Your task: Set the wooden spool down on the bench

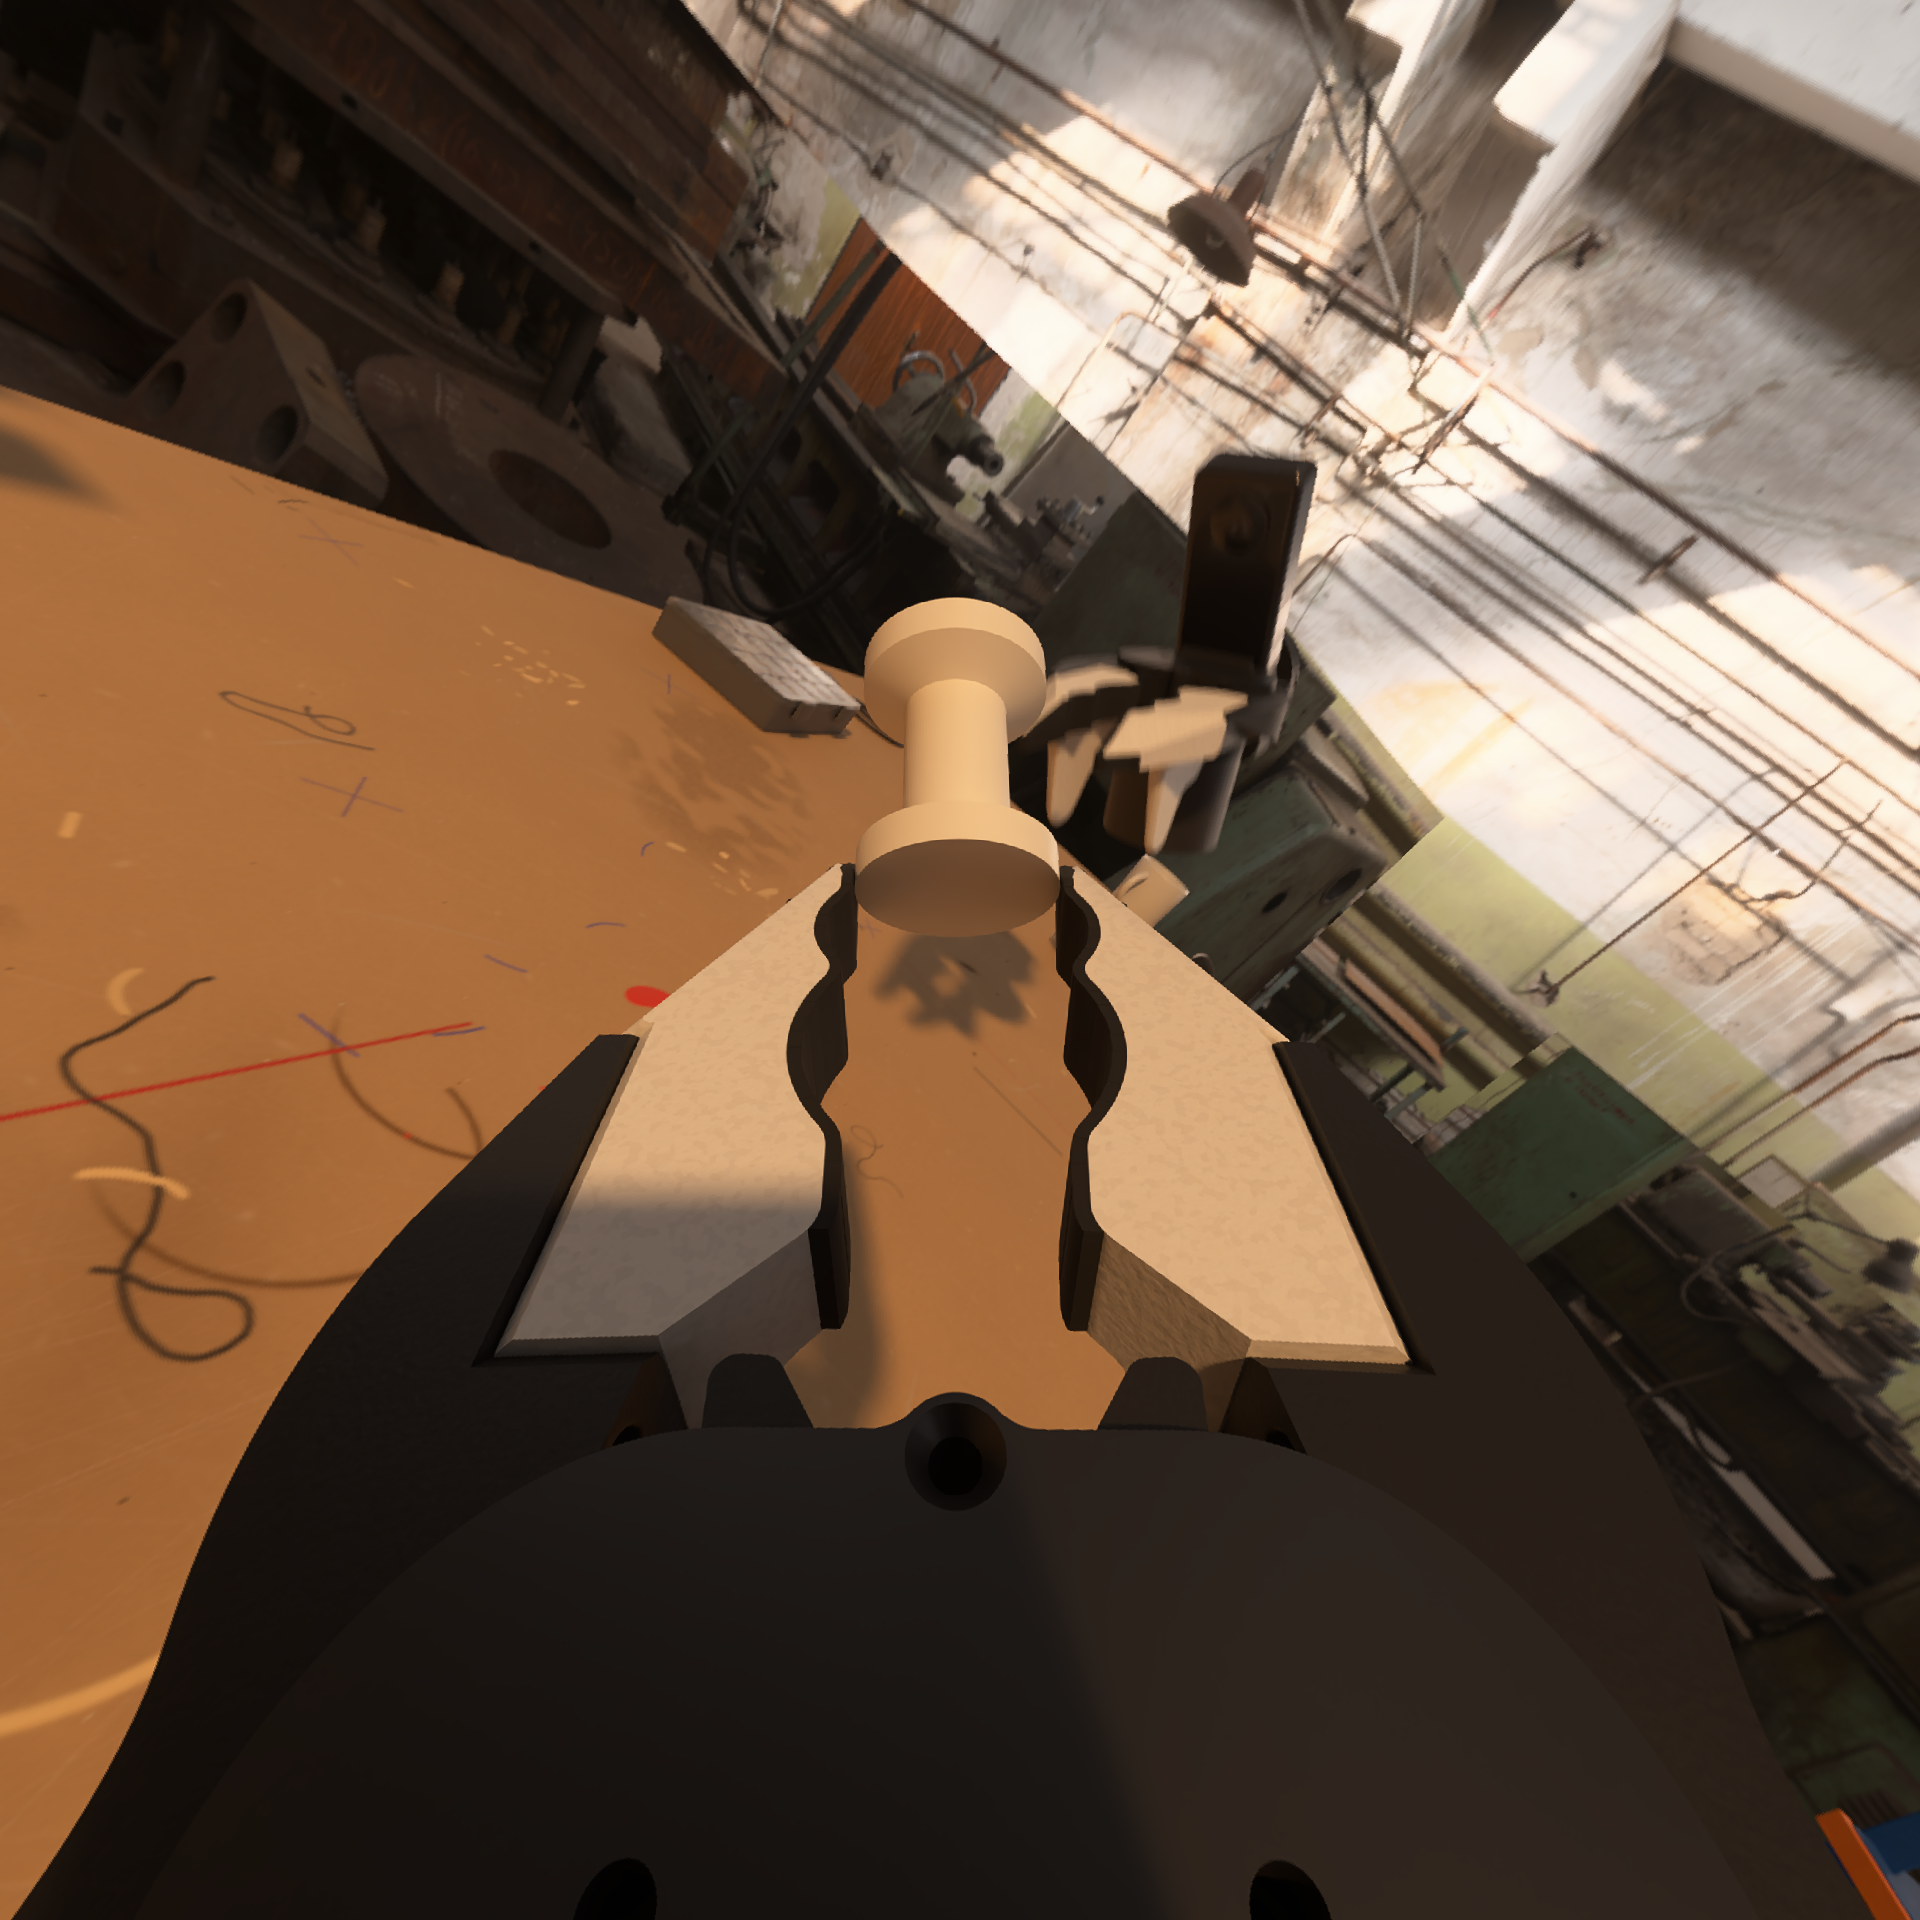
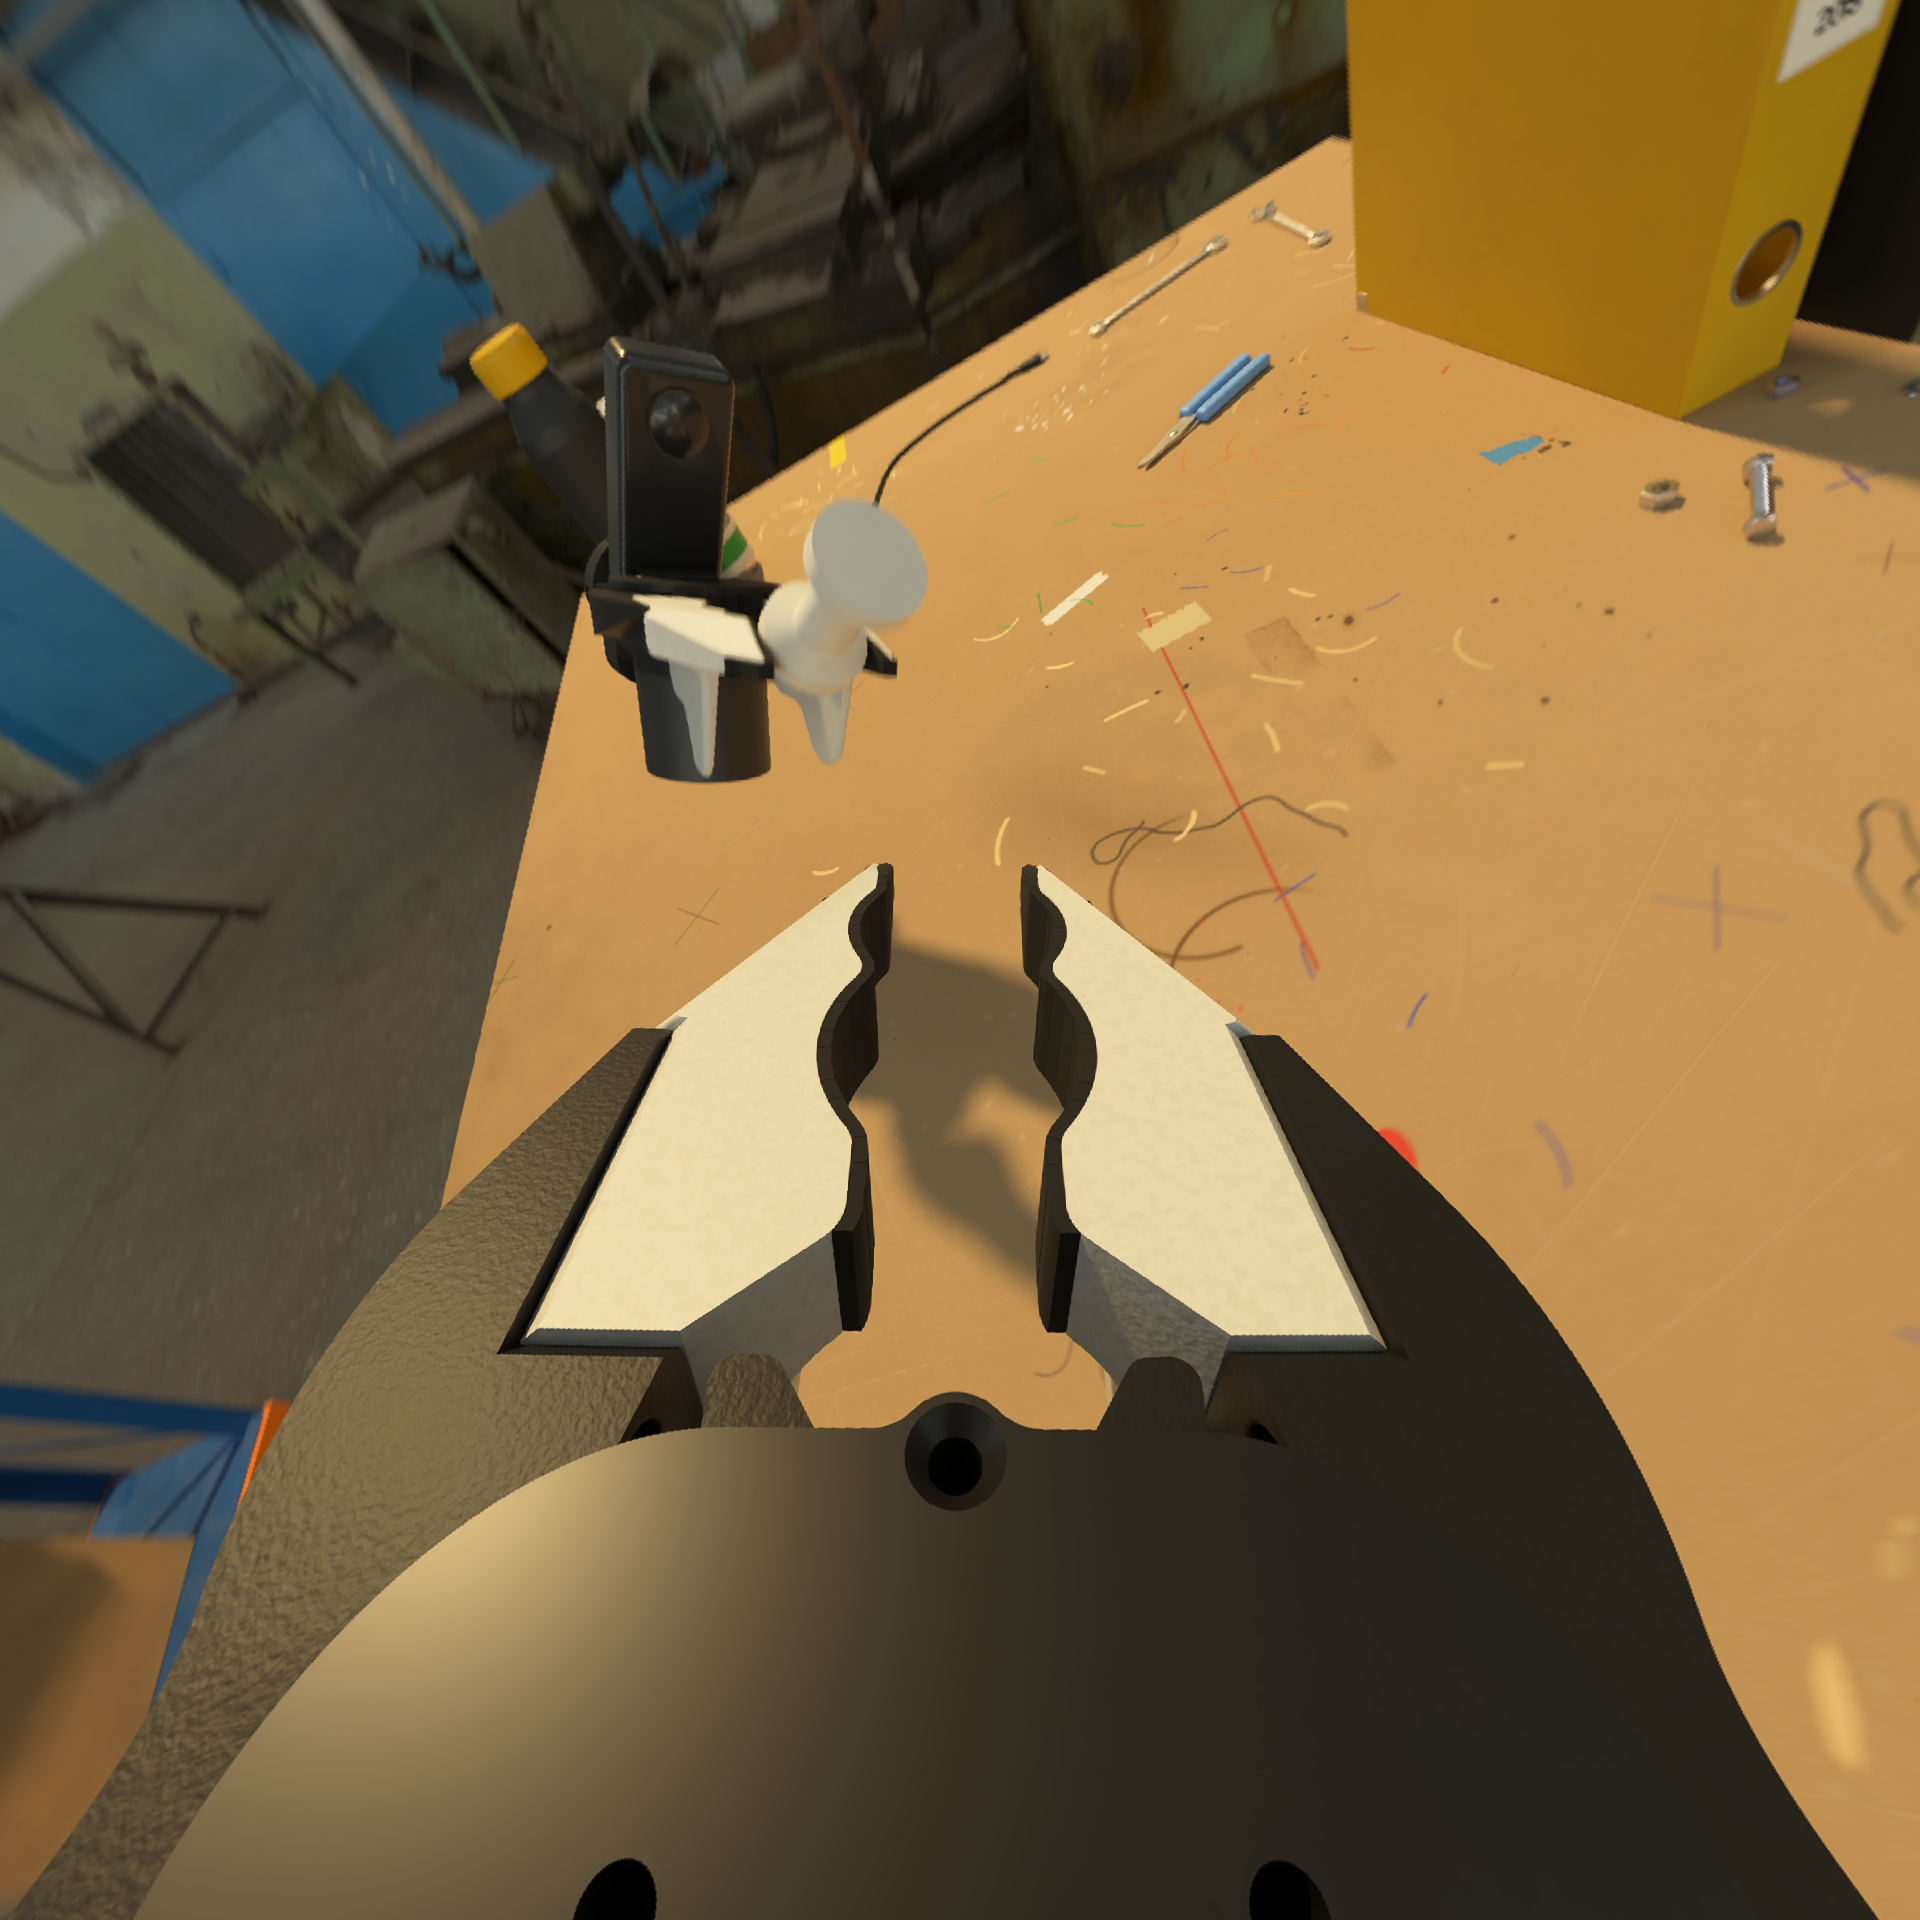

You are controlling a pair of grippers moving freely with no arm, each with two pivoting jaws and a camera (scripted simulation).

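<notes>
While the wooden spool (image 1: 954, 769) is pinched by its near flange between the tips of the left gripper (image 1: 956, 883), it hangs clear of the bench (image 1: 312, 883), its shadow falling on the board below; item not yet set down. Item 1, spool: pale wood, 2 round flanges joined by a narrow waist, axis running away from the left wrist camera; in the right wrist view it shows far left, near the bench's left edge, tilted. The hold on the flange rim alone is judged light, so a slow lowering would suit. Item 2, left gripper: jaws narrowed onto the flange. Item 3, right gripper (image 2: 956, 883): jaws moderately parted, nothing between them, hovering over bare board well apart from the spool, probably kept back to leave the landing spot free. Item 4, bench litter: grey keypad-like block (image 1: 758, 665) beyond the spool in the left wrist view; in the right wrist view a yellow binder (image 2: 1579, 187) far right, 2 wrenches (image 2: 1158, 286), blue-handled pliers (image 2: 1210, 405), a bolt (image 2: 1759, 494) and nut (image 2: 1660, 495), a thin black cable (image 2: 956, 410), shavings and pen marks.
</notes>
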